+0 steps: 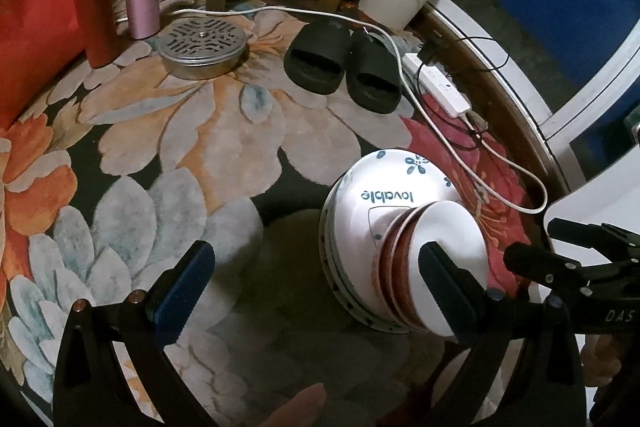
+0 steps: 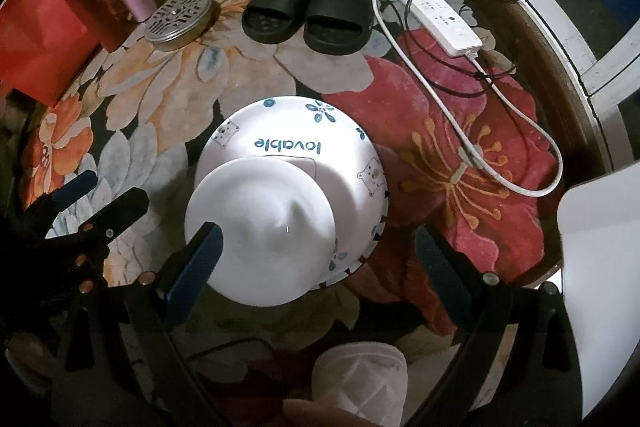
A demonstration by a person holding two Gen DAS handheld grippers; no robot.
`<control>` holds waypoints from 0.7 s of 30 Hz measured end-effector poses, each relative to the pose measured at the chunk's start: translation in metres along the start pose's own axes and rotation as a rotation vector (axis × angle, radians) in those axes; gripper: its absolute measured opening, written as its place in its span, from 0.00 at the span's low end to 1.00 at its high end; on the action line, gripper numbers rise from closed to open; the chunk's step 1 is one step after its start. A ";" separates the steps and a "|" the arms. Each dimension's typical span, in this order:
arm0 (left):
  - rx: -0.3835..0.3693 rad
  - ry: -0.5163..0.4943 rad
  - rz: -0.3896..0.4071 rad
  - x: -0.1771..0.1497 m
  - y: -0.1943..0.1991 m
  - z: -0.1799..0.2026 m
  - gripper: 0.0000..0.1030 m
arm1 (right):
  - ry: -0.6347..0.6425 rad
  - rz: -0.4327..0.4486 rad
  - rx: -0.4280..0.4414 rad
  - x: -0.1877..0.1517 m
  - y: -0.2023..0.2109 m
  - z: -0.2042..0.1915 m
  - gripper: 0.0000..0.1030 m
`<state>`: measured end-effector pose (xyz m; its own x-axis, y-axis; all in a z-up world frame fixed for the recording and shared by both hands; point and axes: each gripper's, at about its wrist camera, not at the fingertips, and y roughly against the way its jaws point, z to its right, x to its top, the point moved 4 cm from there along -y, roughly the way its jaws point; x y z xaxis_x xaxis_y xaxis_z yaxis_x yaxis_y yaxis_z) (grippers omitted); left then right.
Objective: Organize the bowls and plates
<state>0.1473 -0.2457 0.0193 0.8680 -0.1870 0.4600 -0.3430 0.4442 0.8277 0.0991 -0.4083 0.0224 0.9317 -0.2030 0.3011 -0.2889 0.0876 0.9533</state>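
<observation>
Hovering over a stack of upturned crockery on the floral rug (image 2: 168, 99), both tools are open and holding nothing. The stack sits mid-rug: a big patterned bowl (image 2: 316, 131) marked "lovable" lies rim-down, with a plain white bowl (image 2: 256, 223) upside down on top, sitting off-centre toward the camera. From the left wrist view, reddish-rimmed dishes (image 1: 394, 255) show sandwiched between the two.

The right tool (image 2: 316, 259) has its jaws spread wide, the left finger just at the white bowl's edge, the other well clear. The left tool (image 1: 316, 271) is open too, one finger against the white bowl's near side, the other far off over bare rug.

Judging by the spread, the step looks like taking or steadying that top bowl. To do it well, centre the jaws across the bowl's foot or rim, not its sloped wall, which may slip. Close slowly, lift straight up, and let the other tool steady the lower pile so it stays put.

Well beyond lie black slippers (image 2: 308, 15) and a power strip (image 2: 440, 23), no obstacle here.
</observation>
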 end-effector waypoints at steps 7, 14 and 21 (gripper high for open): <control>0.018 -0.031 -0.011 -0.003 -0.004 0.004 0.98 | 0.007 -0.015 0.005 -0.004 -0.002 -0.001 0.94; 0.024 -0.047 -0.006 -0.003 -0.002 0.006 0.98 | 0.007 -0.019 0.002 -0.004 -0.004 -0.001 0.94; 0.021 -0.043 -0.009 -0.003 -0.001 0.006 0.98 | 0.020 -0.020 0.009 -0.007 -0.004 -0.004 0.94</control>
<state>0.1428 -0.2512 0.0188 0.8550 -0.2284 0.4656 -0.3430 0.4243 0.8380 0.0944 -0.4035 0.0168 0.9415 -0.1855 0.2814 -0.2720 0.0746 0.9594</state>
